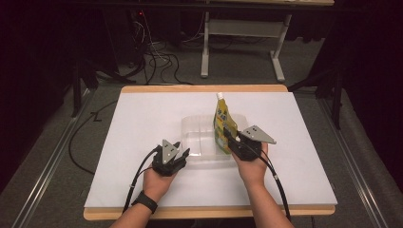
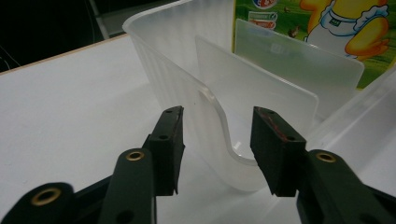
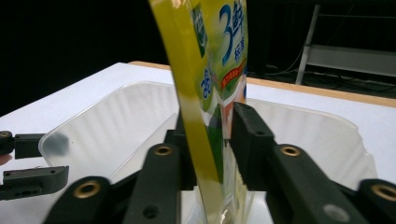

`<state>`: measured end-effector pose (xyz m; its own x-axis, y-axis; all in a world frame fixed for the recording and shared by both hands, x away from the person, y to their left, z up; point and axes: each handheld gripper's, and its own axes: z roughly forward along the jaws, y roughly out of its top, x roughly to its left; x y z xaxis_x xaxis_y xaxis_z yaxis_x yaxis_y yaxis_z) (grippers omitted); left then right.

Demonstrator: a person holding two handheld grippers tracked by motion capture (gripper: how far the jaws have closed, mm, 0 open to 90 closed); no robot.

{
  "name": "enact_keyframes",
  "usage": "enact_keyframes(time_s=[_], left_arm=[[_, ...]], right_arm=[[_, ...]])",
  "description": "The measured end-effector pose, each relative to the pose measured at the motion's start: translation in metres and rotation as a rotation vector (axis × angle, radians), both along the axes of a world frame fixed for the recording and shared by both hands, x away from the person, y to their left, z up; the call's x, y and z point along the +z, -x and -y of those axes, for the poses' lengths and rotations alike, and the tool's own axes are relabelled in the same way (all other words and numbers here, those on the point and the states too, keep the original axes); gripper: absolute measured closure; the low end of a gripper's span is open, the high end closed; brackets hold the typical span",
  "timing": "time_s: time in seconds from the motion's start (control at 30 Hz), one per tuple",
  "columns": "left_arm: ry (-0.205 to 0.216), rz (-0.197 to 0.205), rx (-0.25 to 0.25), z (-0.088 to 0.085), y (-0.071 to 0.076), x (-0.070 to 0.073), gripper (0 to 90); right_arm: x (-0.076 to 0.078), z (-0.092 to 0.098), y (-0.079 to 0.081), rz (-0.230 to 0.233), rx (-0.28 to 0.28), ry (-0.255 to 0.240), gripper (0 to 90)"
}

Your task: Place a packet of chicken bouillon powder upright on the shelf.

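- Two jobs look done — pouch (image 1: 222,124) stands inside the bin (image 1: 192,137), at its right end.
- Left gripper (image 2: 217,140) jaws gape astride the bin's near wall.
- Right gripper (image 3: 212,140) jaws flank the pouch — grip uncertain; pulling away remains.

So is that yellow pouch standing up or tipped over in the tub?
Upright: the yellow pouch stands inside the clear tub, cap at top.

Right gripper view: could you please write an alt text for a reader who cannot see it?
A yellow-green refill pouch stands upright between the black jaws of the right gripper, inside a clear plastic container on a white table. The pads sit very close to the pouch; whether they press on it is unclear. The left gripper shows at the left edge.
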<state>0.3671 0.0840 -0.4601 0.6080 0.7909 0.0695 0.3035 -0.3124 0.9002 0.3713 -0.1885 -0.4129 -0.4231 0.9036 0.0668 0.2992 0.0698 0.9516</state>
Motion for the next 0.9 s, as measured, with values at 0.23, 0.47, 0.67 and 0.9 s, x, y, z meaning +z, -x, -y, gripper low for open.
enact_keyframes(time_s=[0.23, 0.47, 0.67, 0.9], left_arm=[[0.035, -0.017, -0.004, -0.004, -0.002, 0.001, 45.2], [0.079, -0.009, 0.001, -0.008, -0.001, 0.006, 38.4], [0.142, -0.019, -0.024, -0.018, 0.0, 0.015, 37.9], [0.141, 0.001, -0.059, -0.03, 0.012, 0.027, 35.5]], right_arm=[[0.001, -0.001, -0.002, -0.025, 0.007, -0.006, 55.1], [0.003, 0.001, -0.002, -0.036, 0.033, -0.004, 50.1], [0.008, 0.005, 0.006, -0.047, 0.047, -0.009, 44.6], [0.012, 0.017, 0.024, -0.065, 0.082, -0.01, 41.3]])
